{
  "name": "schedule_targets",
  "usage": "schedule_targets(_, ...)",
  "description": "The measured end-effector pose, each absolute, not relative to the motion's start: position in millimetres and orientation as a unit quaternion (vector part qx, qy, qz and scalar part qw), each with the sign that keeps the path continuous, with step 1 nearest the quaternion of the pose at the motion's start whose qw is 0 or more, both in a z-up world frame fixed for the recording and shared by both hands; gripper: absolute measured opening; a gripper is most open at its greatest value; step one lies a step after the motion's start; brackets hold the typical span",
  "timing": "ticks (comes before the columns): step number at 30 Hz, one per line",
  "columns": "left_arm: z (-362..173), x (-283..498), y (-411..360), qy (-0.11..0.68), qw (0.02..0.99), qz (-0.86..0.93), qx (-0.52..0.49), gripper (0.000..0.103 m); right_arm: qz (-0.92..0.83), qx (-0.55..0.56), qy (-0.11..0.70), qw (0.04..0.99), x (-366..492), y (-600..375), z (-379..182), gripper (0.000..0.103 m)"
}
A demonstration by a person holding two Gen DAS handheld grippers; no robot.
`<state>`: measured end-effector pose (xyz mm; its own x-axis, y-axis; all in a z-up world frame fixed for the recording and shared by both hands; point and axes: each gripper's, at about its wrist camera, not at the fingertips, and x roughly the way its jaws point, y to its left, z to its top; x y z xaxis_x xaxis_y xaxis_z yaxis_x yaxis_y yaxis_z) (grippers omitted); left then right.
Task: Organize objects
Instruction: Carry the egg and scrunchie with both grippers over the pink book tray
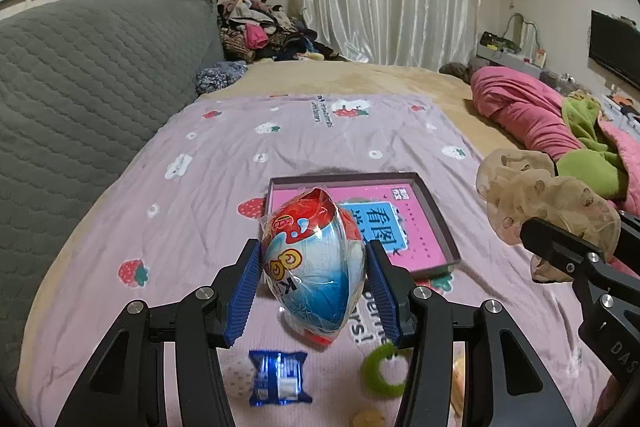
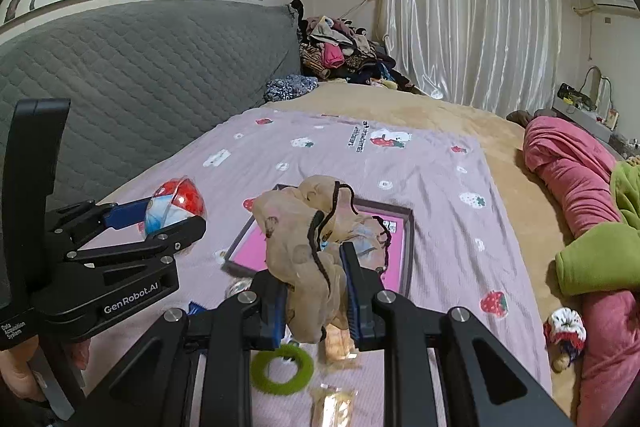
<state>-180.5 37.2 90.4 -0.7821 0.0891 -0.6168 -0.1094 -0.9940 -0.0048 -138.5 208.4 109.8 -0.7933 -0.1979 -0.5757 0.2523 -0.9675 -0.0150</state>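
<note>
Bed (image 1: 200, 155): foil-wrapped egg (image 1: 316, 267), beige scrunchie (image 2: 316, 247).

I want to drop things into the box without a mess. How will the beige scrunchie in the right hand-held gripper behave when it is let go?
The scrunchie is probably floppy: its sheer ruffles sag and bunch around the right hand-held gripper. It looks light and should land softly in the box, unlikely to roll. Its fabric might snag on the ribbed pads.

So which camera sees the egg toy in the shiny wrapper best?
The left wrist view. The wrapped egg sits large and centred there, held between the left gripper's blue fingers. The right wrist view shows the egg only smaller, at the left side, partly hidden by that gripper.
</note>
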Motion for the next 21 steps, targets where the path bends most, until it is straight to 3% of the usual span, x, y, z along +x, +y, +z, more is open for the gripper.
schedule_targets(21,69.7,-305.4,73.4,0.005,0.072,0.923,-0.377,0.054,-0.935,0.327,0.039,0.129,-255.5,242.3,74.1,0.024)
